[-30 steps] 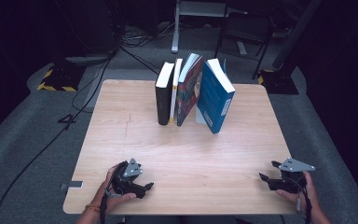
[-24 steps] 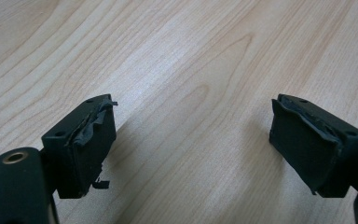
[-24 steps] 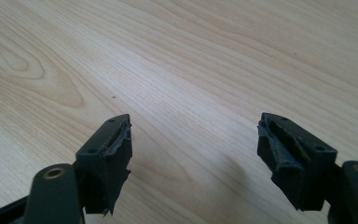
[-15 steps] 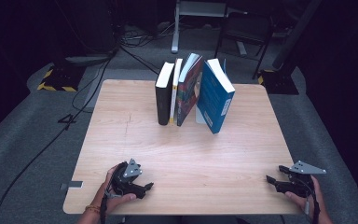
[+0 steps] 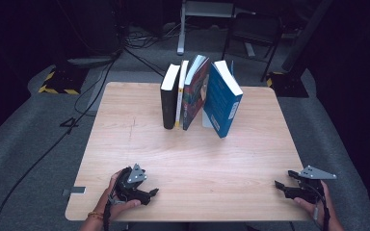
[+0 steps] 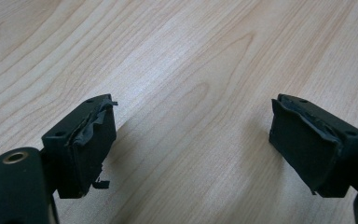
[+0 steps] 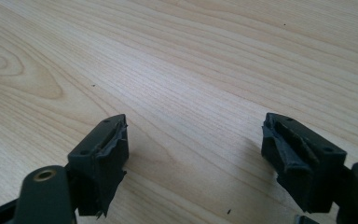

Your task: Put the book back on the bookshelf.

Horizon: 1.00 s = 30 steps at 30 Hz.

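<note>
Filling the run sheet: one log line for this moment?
left gripper: open, empty | right gripper: open, empty | books: upright, untouched

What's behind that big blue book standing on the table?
Behind the blue book, a pale upright piece peeks out at its base; the book covers the rest. Left of it leans a colourful book.

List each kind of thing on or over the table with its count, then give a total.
Books: 4
Grippers, left and right: 2
Total: 6
</note>
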Motion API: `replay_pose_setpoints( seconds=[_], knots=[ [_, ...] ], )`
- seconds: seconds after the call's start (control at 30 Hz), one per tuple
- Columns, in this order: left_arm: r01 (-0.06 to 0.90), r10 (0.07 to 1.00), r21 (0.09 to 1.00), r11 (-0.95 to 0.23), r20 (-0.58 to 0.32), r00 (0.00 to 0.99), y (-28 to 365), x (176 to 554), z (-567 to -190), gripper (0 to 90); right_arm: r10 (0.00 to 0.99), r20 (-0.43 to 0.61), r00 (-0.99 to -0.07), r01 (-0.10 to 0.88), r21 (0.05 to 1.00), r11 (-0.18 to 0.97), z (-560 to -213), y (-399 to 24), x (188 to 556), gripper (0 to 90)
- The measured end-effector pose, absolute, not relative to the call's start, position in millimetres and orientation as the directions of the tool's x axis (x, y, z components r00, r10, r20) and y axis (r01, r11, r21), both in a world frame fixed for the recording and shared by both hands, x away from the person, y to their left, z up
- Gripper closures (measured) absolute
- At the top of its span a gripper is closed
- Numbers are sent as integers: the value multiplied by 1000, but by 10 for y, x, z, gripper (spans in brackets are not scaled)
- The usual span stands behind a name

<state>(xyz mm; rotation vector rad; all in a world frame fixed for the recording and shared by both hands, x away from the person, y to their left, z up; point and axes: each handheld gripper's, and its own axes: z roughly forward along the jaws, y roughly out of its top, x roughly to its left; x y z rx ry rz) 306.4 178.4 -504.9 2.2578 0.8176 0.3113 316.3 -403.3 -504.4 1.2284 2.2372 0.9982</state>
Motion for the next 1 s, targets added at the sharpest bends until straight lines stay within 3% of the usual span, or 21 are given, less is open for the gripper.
replay_pose_setpoints(
  seconds=[1.0],
  knots=[
    [456, 618, 688, -565, -13, 786, 1795, 3095, -5047, 140, 844, -4, -537, 561, 745, 360, -5044, -4020, 3179, 230]
  ],
)
